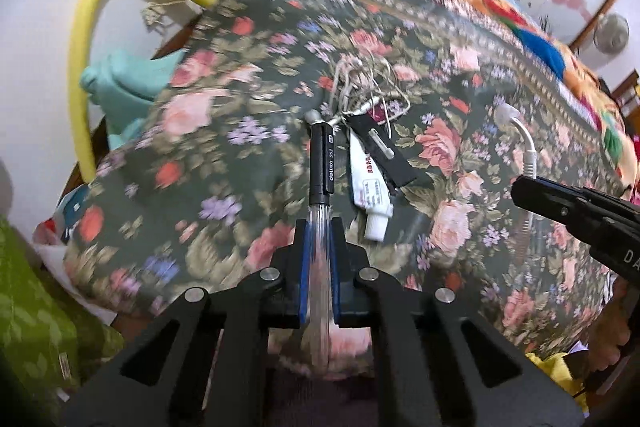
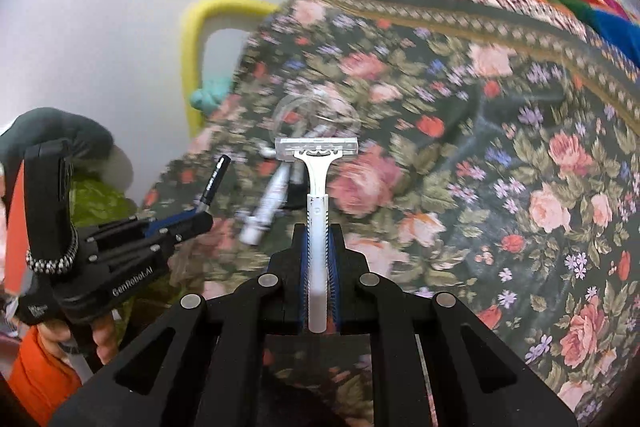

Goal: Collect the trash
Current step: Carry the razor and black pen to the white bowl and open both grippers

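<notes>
The left gripper has its jaws clamped on the clear barrel of a pen, and the right gripper grips a razor low on its handle, both lifted above the floral bed. Each is a thin, smooth piece pinched near one end, so a quick swing could likely let it pivot or slip back onto the cover. A tube, a black strip and tangled cord lie close together on the bed, touching or overlapping, and the cord may snag whatever is picked next.
</notes>
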The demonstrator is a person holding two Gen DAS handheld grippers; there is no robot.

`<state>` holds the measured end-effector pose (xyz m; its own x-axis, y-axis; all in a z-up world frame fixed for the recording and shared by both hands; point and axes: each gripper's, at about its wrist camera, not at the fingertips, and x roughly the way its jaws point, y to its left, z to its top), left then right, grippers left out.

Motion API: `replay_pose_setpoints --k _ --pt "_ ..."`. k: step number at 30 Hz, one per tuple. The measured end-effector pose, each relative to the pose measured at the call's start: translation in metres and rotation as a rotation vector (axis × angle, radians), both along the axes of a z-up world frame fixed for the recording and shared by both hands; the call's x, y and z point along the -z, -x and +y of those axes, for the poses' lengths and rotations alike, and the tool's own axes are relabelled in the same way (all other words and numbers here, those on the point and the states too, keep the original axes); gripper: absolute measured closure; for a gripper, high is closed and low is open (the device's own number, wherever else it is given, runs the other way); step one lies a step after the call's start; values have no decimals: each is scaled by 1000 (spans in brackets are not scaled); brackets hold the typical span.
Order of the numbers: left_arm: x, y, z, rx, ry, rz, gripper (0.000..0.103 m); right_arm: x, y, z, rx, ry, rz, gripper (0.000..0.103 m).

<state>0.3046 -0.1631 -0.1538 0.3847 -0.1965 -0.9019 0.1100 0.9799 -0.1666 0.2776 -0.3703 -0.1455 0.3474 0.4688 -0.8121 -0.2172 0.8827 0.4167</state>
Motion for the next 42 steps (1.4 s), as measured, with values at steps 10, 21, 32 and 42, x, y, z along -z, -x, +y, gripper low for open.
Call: replay_pose_setpoints --k 10,21,32,42 --pt "-41 78 64 -158 -8 -108 96 -43 40 68 -129 -3 -99 94" --pt "-26 167 160 -368 5 -92 96 -39 82 176 -321 24 -97 94" --pt "20 231 237 -540 18 -17 96 -6 125 282 -531 81 -38 94" --pt "86 258 281 -665 56 119 96 45 153 359 -703 167 48 94"
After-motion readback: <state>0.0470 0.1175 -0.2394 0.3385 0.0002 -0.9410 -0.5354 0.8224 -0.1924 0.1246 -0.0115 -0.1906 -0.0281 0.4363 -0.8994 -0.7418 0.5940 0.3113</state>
